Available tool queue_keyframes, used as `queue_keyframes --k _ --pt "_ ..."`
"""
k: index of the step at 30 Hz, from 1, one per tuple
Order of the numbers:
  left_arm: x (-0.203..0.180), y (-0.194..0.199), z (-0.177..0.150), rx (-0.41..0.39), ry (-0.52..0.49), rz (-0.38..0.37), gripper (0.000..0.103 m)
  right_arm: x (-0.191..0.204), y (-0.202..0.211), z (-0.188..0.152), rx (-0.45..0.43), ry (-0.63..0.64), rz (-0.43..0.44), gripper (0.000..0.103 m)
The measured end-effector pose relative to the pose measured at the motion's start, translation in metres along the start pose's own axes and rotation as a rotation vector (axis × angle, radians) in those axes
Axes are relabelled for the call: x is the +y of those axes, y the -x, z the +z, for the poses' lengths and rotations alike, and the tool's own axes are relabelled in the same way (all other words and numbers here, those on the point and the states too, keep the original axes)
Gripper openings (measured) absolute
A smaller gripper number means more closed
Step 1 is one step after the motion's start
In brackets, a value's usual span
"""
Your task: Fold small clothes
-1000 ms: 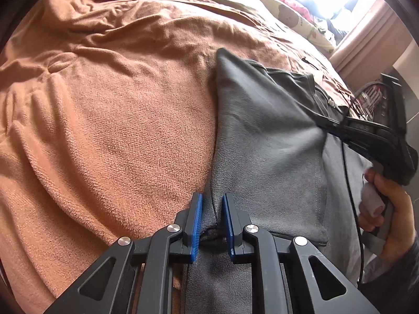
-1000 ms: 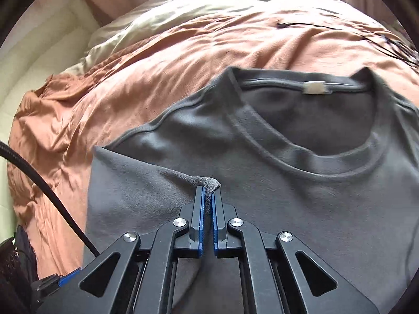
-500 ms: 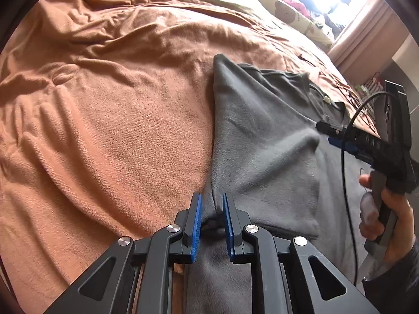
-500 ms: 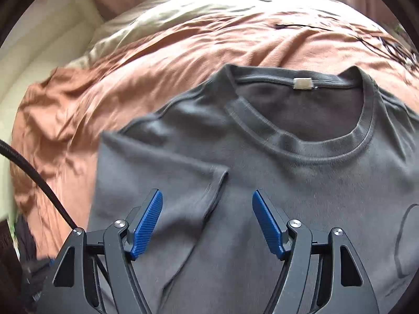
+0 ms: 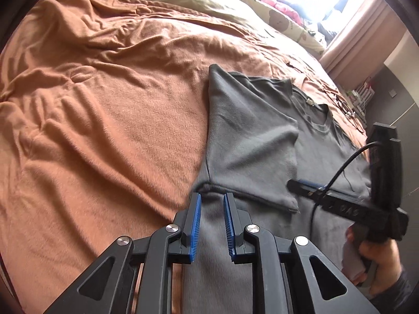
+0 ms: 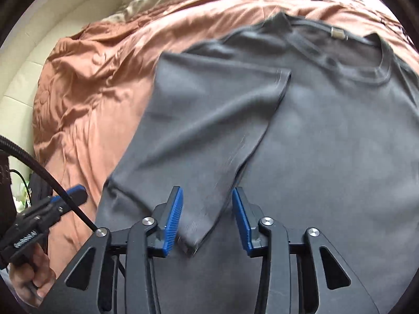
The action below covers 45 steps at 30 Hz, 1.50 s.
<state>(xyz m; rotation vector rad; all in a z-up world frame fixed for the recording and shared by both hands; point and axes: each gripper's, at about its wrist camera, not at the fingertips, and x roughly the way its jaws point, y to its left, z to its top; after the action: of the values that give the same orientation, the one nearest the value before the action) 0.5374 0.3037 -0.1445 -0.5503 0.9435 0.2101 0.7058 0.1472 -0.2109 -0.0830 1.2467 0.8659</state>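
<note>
A grey T-shirt (image 5: 262,141) (image 6: 327,136) lies flat on the bed, neck label (image 6: 337,32) at the far end. Its sleeve (image 6: 209,110) is folded over onto the body. My left gripper (image 5: 212,209) hovers just behind the fold's near edge, its blue pads a narrow gap apart with only flat cloth below. It also shows as the left gripper (image 6: 70,193) beside the shirt's left edge. My right gripper (image 6: 207,209) is open above the sleeve's near corner, gripping nothing. From the left wrist view, the right gripper (image 5: 298,184) hangs over the shirt body, held by a hand (image 5: 374,256).
An orange-brown blanket (image 5: 104,130) covers the bed under the shirt. Beige bedding (image 5: 196,2) lies beyond it, with a bright window and pink curtain (image 5: 348,36) at the far right. Thin cables (image 5: 340,99) lie past the collar. A cream padded wall (image 6: 34,60) borders the bed.
The right gripper opened and let the sleeve drop onto the shirt, then drew back. The left gripper slid back off the bunched fold, which now lies flat.
</note>
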Motion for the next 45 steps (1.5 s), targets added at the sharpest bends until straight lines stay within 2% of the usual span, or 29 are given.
queue_keyframes --k 2,3,7,14,15,17,18,19,22,24,26,28,31,34,37,38,40,45 --pt "0.000 0.008 -0.005 -0.004 0.001 -0.006 0.019 0.001 -0.005 0.000 0.022 -0.033 0.005 0.033" --pt "0.001 0.011 -0.007 -0.007 0.000 -0.007 0.019 0.001 -0.008 -0.002 0.040 -0.052 -0.002 0.029" --pt "0.008 0.028 -0.014 -0.018 0.037 -0.035 0.019 0.001 -0.008 0.000 0.070 -0.106 -0.053 0.003" --pt "0.014 0.058 -0.023 -0.037 0.053 -0.029 0.019 -0.002 0.005 -0.005 0.130 -0.230 -0.057 0.005" --pt "0.013 0.062 -0.025 -0.041 0.051 -0.027 0.019 -0.002 0.012 -0.007 0.124 -0.239 -0.044 0.008" --pt "0.010 0.074 -0.026 -0.052 0.043 -0.019 0.019 0.003 0.030 -0.012 0.088 -0.224 -0.036 0.030" --pt "0.008 0.078 -0.026 -0.056 0.040 -0.017 0.019 0.003 0.044 -0.013 0.055 -0.213 -0.032 0.051" --pt "0.005 0.083 -0.027 -0.062 0.035 -0.016 0.019 0.004 0.055 -0.016 0.029 -0.206 -0.029 0.061" --pt "-0.008 0.098 -0.032 -0.071 0.013 -0.006 0.019 0.005 0.088 -0.026 -0.012 -0.188 0.009 0.061" --pt "-0.020 0.107 -0.036 -0.075 -0.002 0.000 0.020 0.002 0.110 -0.037 -0.040 -0.177 0.004 0.061" --pt "-0.035 0.118 -0.041 -0.085 -0.017 0.007 0.032 -0.001 0.130 -0.047 -0.069 -0.178 -0.009 0.061" --pt "-0.045 0.127 -0.045 -0.104 -0.032 0.004 0.060 -0.004 0.154 -0.061 -0.088 -0.152 -0.021 0.061" --pt "-0.067 0.142 -0.052 -0.142 -0.070 -0.002 0.076 -0.008 0.191 -0.082 -0.130 -0.092 -0.061 0.061" --pt "-0.087 0.150 -0.058 -0.143 -0.090 -0.005 0.083 -0.009 0.223 -0.107 -0.166 -0.083 -0.069 0.061" --pt "-0.108 0.154 -0.061 -0.132 -0.110 -0.003 0.084 -0.018 0.253 -0.127 -0.217 -0.086 -0.092 0.061" --pt "-0.116 0.156 -0.063 -0.130 -0.121 -0.001 0.084 -0.022 0.260 -0.133 -0.232 -0.089 -0.101 0.064" --pt "-0.133 0.160 -0.066 -0.131 -0.142 0.001 0.087 -0.032 0.280 -0.149 -0.271 -0.104 -0.119 0.078" --pt "-0.168 0.165 -0.075 -0.150 -0.182 0.009 0.096 -0.055 0.316 -0.184 -0.335 -0.137 -0.104 0.079"
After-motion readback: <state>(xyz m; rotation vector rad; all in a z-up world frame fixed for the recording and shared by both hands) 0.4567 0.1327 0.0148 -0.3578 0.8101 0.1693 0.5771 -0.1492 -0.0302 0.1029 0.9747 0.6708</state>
